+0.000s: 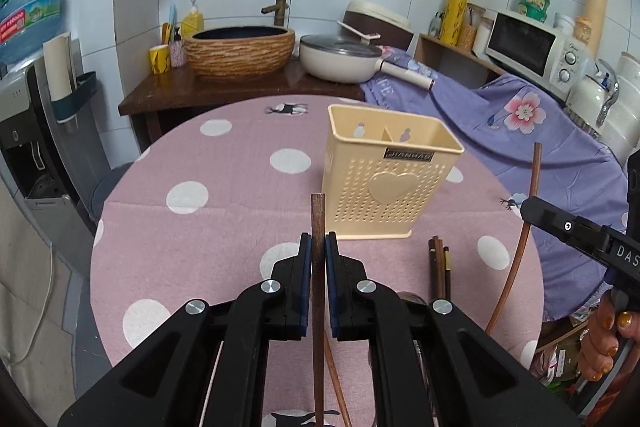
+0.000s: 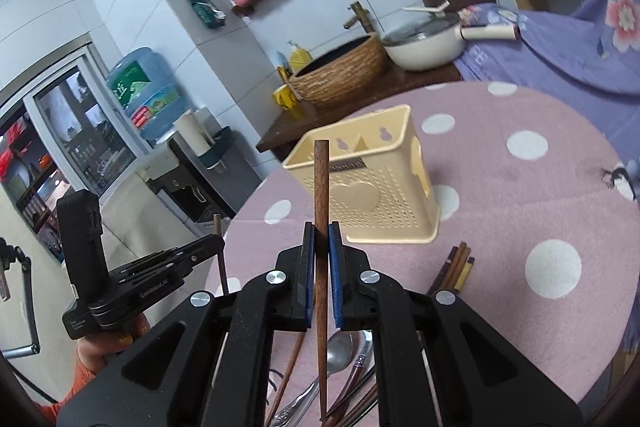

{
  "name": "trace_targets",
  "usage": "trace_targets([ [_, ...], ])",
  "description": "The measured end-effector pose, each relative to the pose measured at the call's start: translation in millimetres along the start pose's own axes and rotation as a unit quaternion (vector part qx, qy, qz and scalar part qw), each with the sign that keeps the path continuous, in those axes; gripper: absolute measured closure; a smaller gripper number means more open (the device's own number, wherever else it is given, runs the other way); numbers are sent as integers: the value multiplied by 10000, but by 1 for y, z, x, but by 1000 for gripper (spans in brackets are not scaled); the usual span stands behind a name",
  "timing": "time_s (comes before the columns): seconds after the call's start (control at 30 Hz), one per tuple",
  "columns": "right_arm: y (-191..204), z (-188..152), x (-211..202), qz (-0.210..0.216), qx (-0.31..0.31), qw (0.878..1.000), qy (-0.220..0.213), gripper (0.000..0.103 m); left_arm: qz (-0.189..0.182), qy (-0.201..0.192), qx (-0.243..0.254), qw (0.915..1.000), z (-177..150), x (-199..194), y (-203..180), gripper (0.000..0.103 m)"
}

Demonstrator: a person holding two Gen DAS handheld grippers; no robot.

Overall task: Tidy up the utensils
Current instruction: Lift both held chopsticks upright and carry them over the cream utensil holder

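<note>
A cream perforated utensil holder [image 1: 384,183] [image 2: 372,183] with two compartments stands upright on the pink dotted tablecloth [image 1: 208,227]. My left gripper [image 1: 319,239] is shut on a dark wooden chopstick [image 1: 318,213], held upright just before the holder's left front corner. My right gripper [image 2: 321,237] is shut on a brown chopstick [image 2: 321,183], its top level with the holder's rim. Each gripper also shows in the other's view: the right gripper [image 1: 529,207] with its chopstick [image 1: 535,171], the left gripper [image 2: 218,241] with its chopstick [image 2: 223,273]. Loose chopsticks [image 1: 440,267] [image 2: 456,267] lie near the holder.
A metal spoon [image 2: 340,351] and more utensils lie on the cloth under the right gripper. Behind the table stand a woven sink bowl [image 1: 240,53], a white pan [image 1: 340,61], a microwave [image 1: 532,47] and a purple flowered cloth [image 1: 520,131]. A water dispenser [image 2: 148,95] stands left.
</note>
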State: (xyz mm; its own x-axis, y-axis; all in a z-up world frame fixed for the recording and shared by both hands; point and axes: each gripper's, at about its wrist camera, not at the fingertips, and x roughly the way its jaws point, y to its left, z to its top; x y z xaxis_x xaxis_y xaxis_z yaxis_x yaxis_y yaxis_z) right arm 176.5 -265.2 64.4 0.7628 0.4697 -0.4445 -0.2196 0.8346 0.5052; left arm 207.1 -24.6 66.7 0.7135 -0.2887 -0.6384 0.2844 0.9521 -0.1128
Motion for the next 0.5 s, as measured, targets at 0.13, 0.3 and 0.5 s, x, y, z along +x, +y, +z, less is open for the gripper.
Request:
trace_targets([
  [0.13, 13, 8, -8, 69, -148, 9998, -67, 95, 33, -151, 40, 9999, 7, -10, -2, 96],
  [0.3, 24, 15, -12, 85, -352, 9993, -117, 95, 74, -255, 90, 9996, 12, -18, -4, 96],
  [0.5, 34, 25, -16, 123, -519, 9984, -172, 95, 111, -402, 124, 9991, 20, -29, -4, 96],
])
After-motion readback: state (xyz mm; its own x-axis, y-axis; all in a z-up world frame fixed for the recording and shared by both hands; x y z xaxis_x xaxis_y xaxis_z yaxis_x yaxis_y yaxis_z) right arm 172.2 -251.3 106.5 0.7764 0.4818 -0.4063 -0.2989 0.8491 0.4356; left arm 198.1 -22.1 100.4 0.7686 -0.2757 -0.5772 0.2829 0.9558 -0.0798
